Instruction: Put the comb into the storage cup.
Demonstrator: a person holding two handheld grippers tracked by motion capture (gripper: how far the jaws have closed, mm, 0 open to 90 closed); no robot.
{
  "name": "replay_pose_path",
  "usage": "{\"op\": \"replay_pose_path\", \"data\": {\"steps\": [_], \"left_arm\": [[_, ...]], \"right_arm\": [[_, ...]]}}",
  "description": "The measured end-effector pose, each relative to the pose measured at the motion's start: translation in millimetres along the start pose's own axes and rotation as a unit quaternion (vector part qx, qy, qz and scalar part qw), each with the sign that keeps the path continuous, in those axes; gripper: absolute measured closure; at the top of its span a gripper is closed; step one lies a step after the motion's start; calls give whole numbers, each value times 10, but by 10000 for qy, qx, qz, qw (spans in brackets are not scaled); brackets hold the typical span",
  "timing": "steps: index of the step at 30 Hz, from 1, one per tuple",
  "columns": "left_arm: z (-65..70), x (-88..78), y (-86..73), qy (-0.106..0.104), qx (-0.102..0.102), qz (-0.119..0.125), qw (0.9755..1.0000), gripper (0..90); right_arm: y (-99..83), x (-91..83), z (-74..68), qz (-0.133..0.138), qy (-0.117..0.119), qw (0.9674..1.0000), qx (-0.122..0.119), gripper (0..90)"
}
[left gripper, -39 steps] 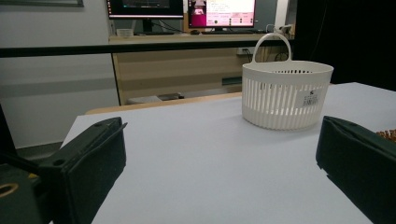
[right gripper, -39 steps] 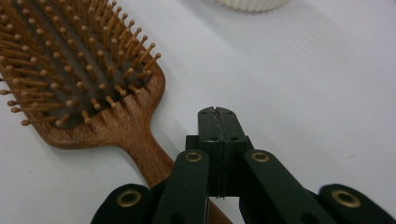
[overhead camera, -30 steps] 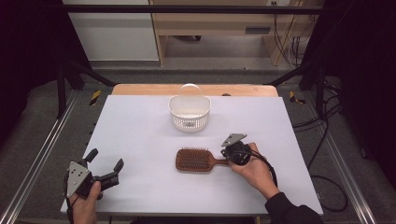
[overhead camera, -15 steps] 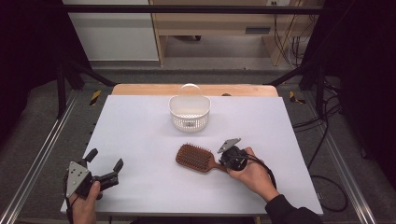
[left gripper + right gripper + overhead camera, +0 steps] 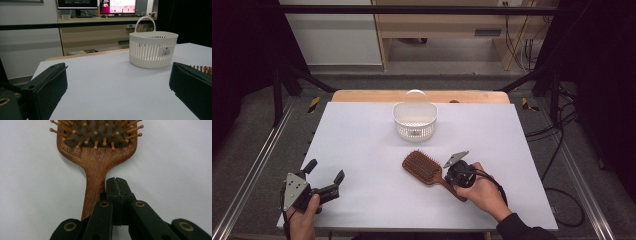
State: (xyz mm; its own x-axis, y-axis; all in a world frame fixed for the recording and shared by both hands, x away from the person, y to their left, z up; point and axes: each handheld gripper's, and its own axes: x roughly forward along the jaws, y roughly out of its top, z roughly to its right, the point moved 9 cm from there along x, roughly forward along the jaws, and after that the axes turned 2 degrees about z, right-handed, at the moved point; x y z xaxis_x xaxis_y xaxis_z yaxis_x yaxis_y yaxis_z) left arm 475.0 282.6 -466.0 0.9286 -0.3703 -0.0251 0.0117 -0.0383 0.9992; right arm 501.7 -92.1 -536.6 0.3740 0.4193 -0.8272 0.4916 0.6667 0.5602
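A wooden paddle hairbrush (image 5: 422,166) lies bristles up on the white table (image 5: 362,135), its handle slanting toward the near right. My right gripper (image 5: 448,175) sits over that handle, held in a hand. In the right gripper view the jaws are pressed together, and the gripper (image 5: 117,182) lies beside and partly over the right side of the brush handle (image 5: 96,175), with nothing between them. My left gripper (image 5: 326,171) rests open at the near left corner, holding nothing. The left gripper view has the gripper (image 5: 117,82) with jaws wide apart, and brush bristles (image 5: 203,69) peek past the right jaw.
A white slatted basket (image 5: 414,120) with a loop handle stands at the middle back of the table, also in the left gripper view as the basket (image 5: 152,48). Metal rails run along both sides of the table. Shelving and cables stand behind.
My right gripper has shifted left and toward the near edge along the brush handle. The brush has turned, its handle swinging nearer. The left gripper has stayed put.
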Motion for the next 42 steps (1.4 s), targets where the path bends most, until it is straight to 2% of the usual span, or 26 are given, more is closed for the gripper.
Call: {"op": "replay_pose_path", "data": {"steps": [14,21,26,33,39,40,41,42], "left_arm": [[-14,-3,-1,9,-24,6,10000,17],[-18,-4,-3,7,-26,4,10000,17],[-16,-5,-2,3,-25,4,10000,17],[-18,-5,-5,5,-22,-5,10000,17],[-20,-5,-5,7,-24,-1,10000,17],[-20,-4,-6,7,-23,-5,10000,17],[-20,-5,-8,4,-13,-14,10000,17],[-20,-5,-8,4,-13,-14,10000,17]], "right_arm": [[-6,-36,30,-22,-14,10000,66,900],[-31,-30,-17,-89,52,9999,82,900],[-22,-53,11,-44,3,9999,128,900],[6,-101,-39,-12,91,9999,127,900],[39,-137,-67,75,141,9997,158,851],[43,-143,-74,82,156,9997,179,831],[60,-155,-79,95,157,9996,226,762],[60,-155,-79,95,157,9996,226,762]]}}
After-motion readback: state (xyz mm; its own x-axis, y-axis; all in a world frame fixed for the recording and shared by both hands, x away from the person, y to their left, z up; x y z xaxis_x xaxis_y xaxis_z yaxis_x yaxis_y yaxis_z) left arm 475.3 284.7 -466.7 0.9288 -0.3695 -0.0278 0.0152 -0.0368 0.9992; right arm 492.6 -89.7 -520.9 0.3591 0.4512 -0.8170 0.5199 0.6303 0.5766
